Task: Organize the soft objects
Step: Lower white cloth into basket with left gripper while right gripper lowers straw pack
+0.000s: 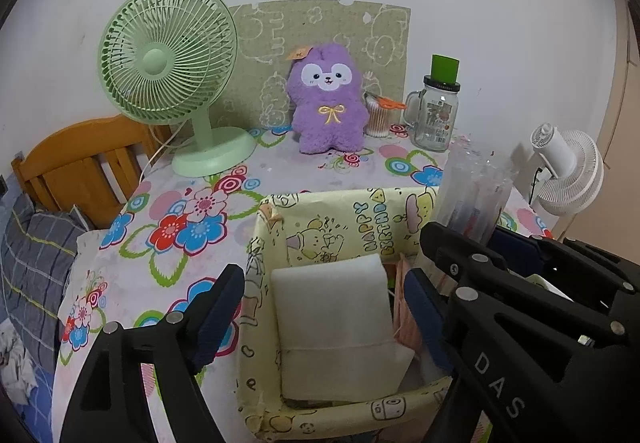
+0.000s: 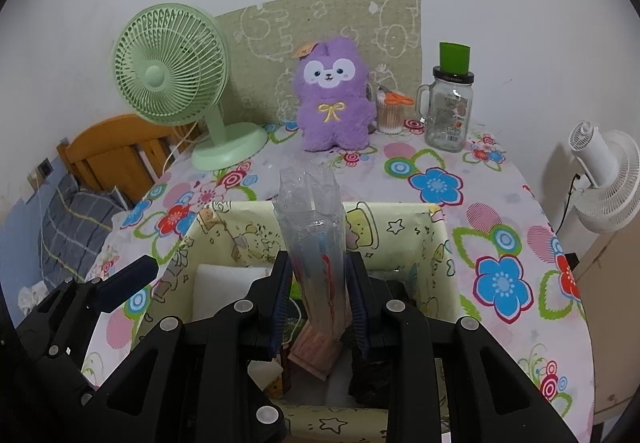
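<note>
The right gripper (image 2: 318, 299) is clenched on a clear plastic packet (image 2: 312, 227) just above the yellow box (image 1: 280, 227), where a white foam pad (image 1: 340, 323) already lies under the released left gripper (image 1: 324, 315), while the purple plush (image 2: 334, 99) far ahead waits, I judge.

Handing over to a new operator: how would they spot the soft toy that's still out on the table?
Start at the green fan at the back left of the flowered table. Just to its right, against the drawn-on board, sits the purple plush toy. Unlike the glass jar and swab pot beside it, it is fuzzy, with a white face and yellow bow.
</note>
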The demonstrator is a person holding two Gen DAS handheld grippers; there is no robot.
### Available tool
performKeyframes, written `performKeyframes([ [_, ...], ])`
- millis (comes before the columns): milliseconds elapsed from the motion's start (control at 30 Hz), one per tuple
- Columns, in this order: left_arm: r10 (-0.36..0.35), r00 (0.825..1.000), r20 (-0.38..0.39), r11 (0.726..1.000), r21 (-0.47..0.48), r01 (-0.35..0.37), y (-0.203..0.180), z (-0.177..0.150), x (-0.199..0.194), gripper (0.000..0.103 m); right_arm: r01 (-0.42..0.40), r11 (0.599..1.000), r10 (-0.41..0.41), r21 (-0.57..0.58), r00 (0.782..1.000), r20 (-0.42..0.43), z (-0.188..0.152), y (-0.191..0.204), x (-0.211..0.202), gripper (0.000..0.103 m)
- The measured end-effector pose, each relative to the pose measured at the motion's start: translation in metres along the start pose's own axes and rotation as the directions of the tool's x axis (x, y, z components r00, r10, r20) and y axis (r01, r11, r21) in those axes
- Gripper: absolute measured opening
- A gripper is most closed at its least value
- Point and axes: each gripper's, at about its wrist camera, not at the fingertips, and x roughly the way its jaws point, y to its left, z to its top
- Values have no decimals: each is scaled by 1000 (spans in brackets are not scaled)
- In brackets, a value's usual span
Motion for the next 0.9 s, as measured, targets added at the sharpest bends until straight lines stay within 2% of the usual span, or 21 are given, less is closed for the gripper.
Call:
performKeyframes([
  [600, -7, 999, -37, 1000, 11, 8, 4, -14, 7, 85, 9, 1000, -10, -20, 999, -53, -11, 5, 17, 32],
  [767, -1, 999, -37, 1000, 9, 1, 4, -14, 6, 85, 16, 1000, -17, -11, 998, -59, -11, 3, 16, 42],
  [833, 3, 999, -36, 1000, 9, -2, 4, -15, 4, 85, 22, 1000, -22, -5, 998, -60, -11, 1, 16, 48],
  [900, 3, 999, -33, 1000, 8, -3, 5, -15, 3, 85, 35, 999, -34, 5, 998, -55, -12, -1, 13, 59],
])
